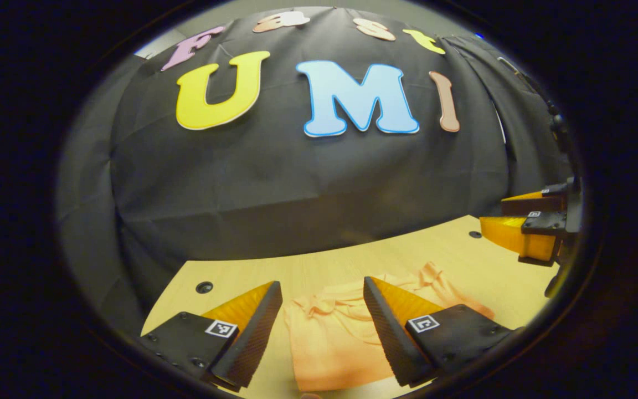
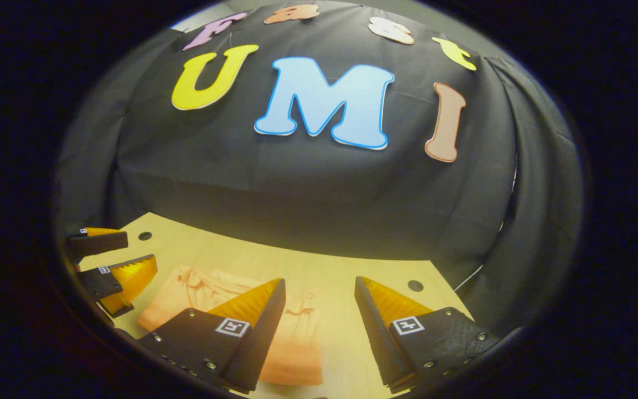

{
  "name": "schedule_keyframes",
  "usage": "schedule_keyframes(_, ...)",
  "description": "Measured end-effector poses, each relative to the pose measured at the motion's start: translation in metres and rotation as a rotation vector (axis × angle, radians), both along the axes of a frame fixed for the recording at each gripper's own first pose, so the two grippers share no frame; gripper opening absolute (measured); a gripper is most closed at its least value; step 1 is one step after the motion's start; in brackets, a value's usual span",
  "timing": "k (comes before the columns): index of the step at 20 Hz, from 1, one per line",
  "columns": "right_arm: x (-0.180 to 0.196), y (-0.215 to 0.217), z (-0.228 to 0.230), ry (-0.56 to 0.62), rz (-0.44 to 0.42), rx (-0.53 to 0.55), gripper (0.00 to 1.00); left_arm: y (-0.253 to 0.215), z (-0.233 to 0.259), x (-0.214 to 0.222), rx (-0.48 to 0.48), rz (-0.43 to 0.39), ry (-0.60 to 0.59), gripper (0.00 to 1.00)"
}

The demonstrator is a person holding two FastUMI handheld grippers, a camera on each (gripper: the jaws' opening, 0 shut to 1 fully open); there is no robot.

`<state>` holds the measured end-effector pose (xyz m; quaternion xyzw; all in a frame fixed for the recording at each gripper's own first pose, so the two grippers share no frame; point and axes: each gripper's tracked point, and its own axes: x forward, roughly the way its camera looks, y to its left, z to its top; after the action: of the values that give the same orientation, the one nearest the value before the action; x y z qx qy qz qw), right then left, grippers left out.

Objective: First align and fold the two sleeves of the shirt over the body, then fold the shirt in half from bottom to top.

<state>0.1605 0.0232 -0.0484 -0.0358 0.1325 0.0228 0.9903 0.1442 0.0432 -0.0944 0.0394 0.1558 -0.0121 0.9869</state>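
Viewed from two cameras riding on hand-held grippers, both raised above a pale wooden table [image 1: 324, 266] in front of a black cloth wall. Lay on the table: an orange shirt [image 1: 330, 332], bunched and wrinkled near its far end — smoother toward the near edge. In the left gripper view, seen between the spread fingers of the left gripper [image 1: 322, 332], low and near the camera. In the right gripper view, found to the left of centre, partly behind the left finger of the right gripper [image 2: 319, 332]. Left gripper released, jaws wide apart, clasping nothing. Right gripper likewise released, gap between fingers showing bare table, no cloth pinched. Also glimpsed at the far right edge of the left gripper view, hovering over the table's corner with fingers parted, and neither gripper touching the shirt. Appeared already narrowed into a compact, roughly rectangular bundle, so sleeves judged likely folded in — though crumpling at the far end made that hard to confirm. Could not be told whether the bottom-to-top fold was finished; near edge looked straight and doubled, hinting at completion or close to it. Possibly left: tidying the rumpled collar end.
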Motion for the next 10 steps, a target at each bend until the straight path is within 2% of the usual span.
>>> schedule_keyframes(1,-0.013,-0.002,0.005,-0.013,0.008,0.002,0.77,-0.002,0.009,-0.011,0.001,0.010,-0.022,1.00)
schedule_keyframes(2,-0.026,-0.001,0.010,-0.027,0.021,0.009,0.78,-0.005,0.019,-0.021,-0.002,0.019,-0.044,1.00)
schedule_keyframes(4,-0.054,-0.001,0.020,-0.059,0.049,0.022,0.78,-0.014,0.037,-0.044,-0.009,0.032,-0.088,0.92)
schedule_keyframes(5,-0.068,-0.002,0.024,-0.077,0.060,0.022,0.78,-0.020,0.046,-0.053,-0.010,0.037,-0.109,1.00)
schedule_keyframes(9,-0.117,-0.014,0.035,-0.108,0.101,0.044,0.78,-0.043,0.073,-0.092,-0.017,0.066,-0.173,1.00)
schedule_keyframes(10,-0.125,-0.017,0.037,-0.115,0.109,0.052,0.78,-0.049,0.079,-0.101,-0.021,0.072,-0.188,0.96)
